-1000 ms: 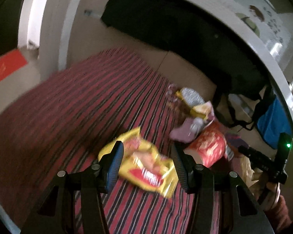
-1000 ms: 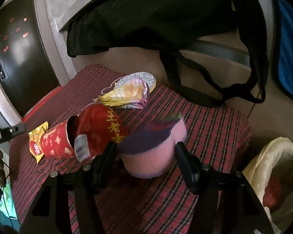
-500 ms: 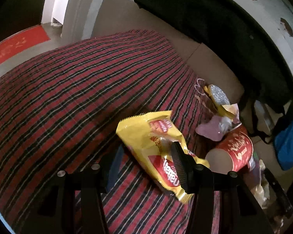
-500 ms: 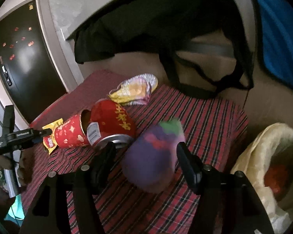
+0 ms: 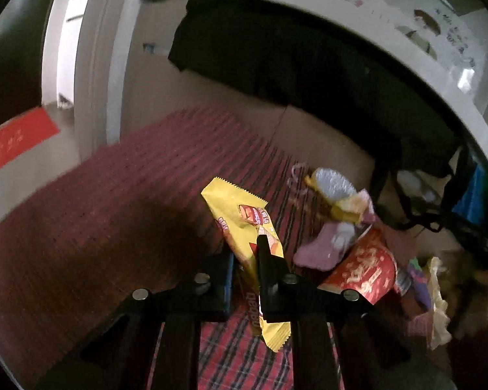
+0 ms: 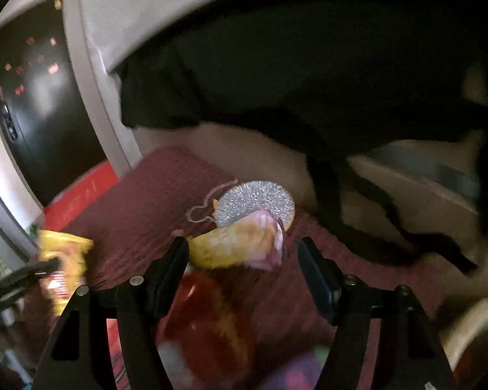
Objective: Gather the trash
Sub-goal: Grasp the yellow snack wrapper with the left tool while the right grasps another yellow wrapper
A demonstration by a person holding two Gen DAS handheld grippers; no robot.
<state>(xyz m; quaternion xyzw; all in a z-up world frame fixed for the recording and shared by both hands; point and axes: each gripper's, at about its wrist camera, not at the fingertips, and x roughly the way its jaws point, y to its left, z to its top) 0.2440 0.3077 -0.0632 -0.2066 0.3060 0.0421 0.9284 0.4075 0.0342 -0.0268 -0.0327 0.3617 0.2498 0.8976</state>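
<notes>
My left gripper (image 5: 245,260) is closing and its pads pinch a yellow snack wrapper (image 5: 240,214), which stands up from the red plaid cloth (image 5: 114,211). To its right lie a pink wrapper (image 5: 322,250), a red paper cup (image 5: 364,269) on its side and a crumpled yellow wrapper with a foil lid (image 5: 335,191). My right gripper (image 6: 243,247) is opening above the blurred red cup (image 6: 208,318), with nothing pressed between its pads. The foil-lidded wrapper (image 6: 255,201) lies just beyond its tips. A purple cup (image 6: 296,373) shows at the bottom edge.
A black bag (image 5: 276,58) hangs over the far wall, its straps (image 6: 374,214) trailing onto the cloth. A blue bag (image 5: 471,195) is at the right. A pale plastic bag (image 5: 437,302) sits off the cloth's right end. A dark door (image 6: 32,113) stands at the left.
The left jaws have shut on the yellow wrapper and raised it off the cloth. The right gripper has left the purple cup behind and moved forward over the red cup.
</notes>
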